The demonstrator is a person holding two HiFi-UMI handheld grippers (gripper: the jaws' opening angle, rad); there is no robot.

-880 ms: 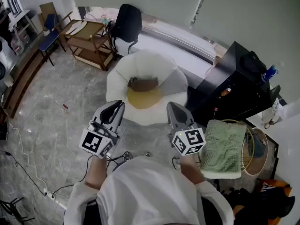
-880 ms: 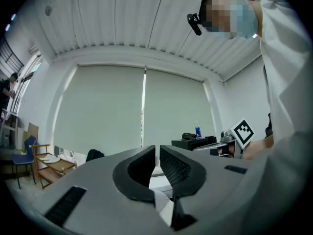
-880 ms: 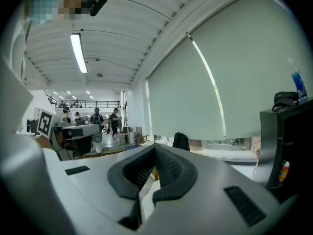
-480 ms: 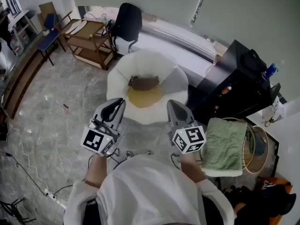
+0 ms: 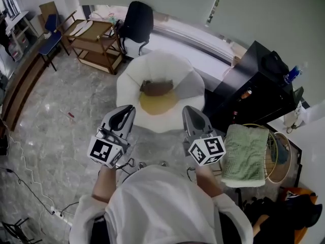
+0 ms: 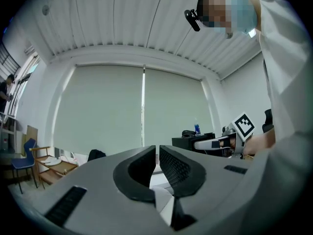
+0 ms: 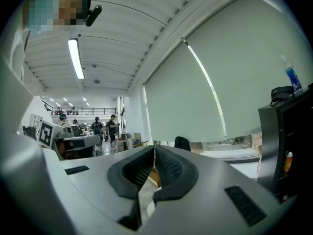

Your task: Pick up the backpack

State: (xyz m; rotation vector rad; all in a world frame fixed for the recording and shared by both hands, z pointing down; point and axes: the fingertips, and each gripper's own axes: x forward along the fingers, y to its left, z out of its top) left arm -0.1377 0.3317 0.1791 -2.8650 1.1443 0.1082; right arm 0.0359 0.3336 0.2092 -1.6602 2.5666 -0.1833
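The black backpack (image 5: pixel 138 22) leans upright against the low window ledge at the far side of the room, beyond the white chair. It shows small in the left gripper view (image 6: pixel 96 154) and in the right gripper view (image 7: pixel 182 143). My left gripper (image 5: pixel 128 111) and right gripper (image 5: pixel 187 111) are held level side by side in front of my body, well short of the backpack. Both are shut with nothing between the jaws, as their own views show for the left gripper (image 6: pixel 157 148) and the right gripper (image 7: pixel 154 148).
A white petal-shaped chair (image 5: pixel 132 80) with a yellow cushion and a brown item stands between me and the backpack. A wooden cart (image 5: pixel 96 47) is at the left, a black cabinet (image 5: pixel 254 90) at the right, a green towel (image 5: pixel 244 154) on a basket beside me. Cables lie on the floor.
The head view has shifted slightly. Both grippers stay shut and in about the same place.
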